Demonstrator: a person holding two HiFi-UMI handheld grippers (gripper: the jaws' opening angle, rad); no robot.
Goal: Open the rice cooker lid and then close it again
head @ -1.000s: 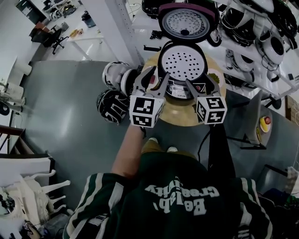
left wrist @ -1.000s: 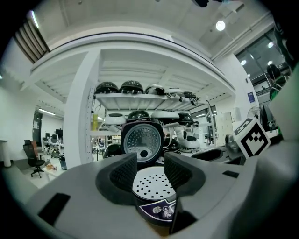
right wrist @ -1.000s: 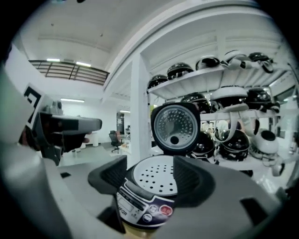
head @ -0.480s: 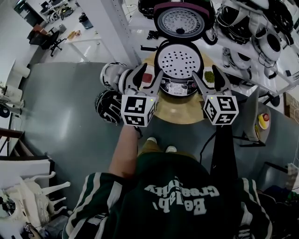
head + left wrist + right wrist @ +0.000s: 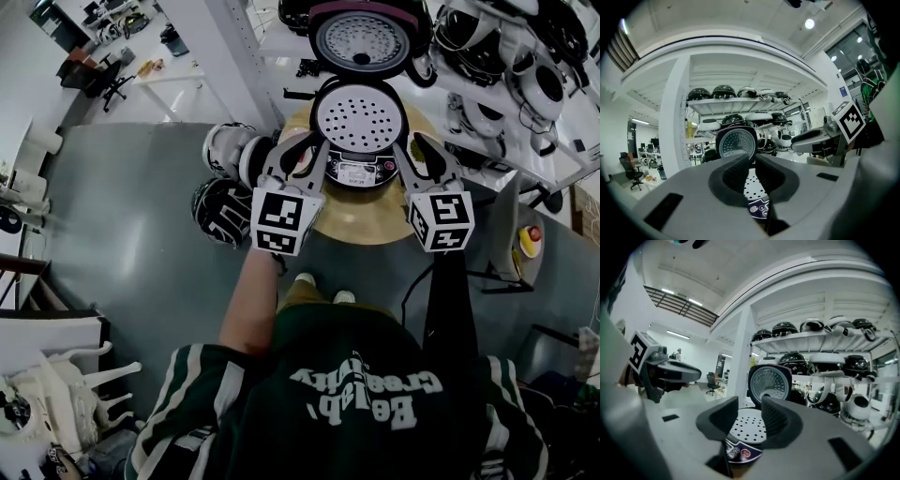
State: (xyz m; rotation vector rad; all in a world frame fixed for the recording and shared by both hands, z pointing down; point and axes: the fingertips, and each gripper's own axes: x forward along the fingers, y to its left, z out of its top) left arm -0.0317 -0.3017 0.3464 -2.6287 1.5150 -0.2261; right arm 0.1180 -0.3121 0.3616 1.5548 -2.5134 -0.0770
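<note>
The rice cooker [image 5: 359, 117] stands on a round wooden table [image 5: 361, 220]. Its lid [image 5: 361, 37] is swung up and back, and a perforated inner plate shows in the body. My left gripper [image 5: 302, 150] hovers just short of the cooker's front left, and my right gripper [image 5: 412, 148] just short of its front right. Neither touches it. Both pairs of jaws have just been closing with nothing between them. The left gripper [image 5: 751, 159] keeps a narrow gap and the right gripper [image 5: 750, 404] a wider one. Past each pair I see the raised lid [image 5: 736, 143] [image 5: 768, 380].
Two helmets [image 5: 225, 211] lie on the floor left of the table. Behind and to the right, shelves [image 5: 525, 56] hold several more helmets. A white column [image 5: 234, 56] rises at the back left. A small green dish [image 5: 429, 155] sits on the table by my right gripper.
Both grippers have drawn away from the cooker's front panel and spread towards its sides. Their jaws stood wide half a second ago and are narrower now.
</note>
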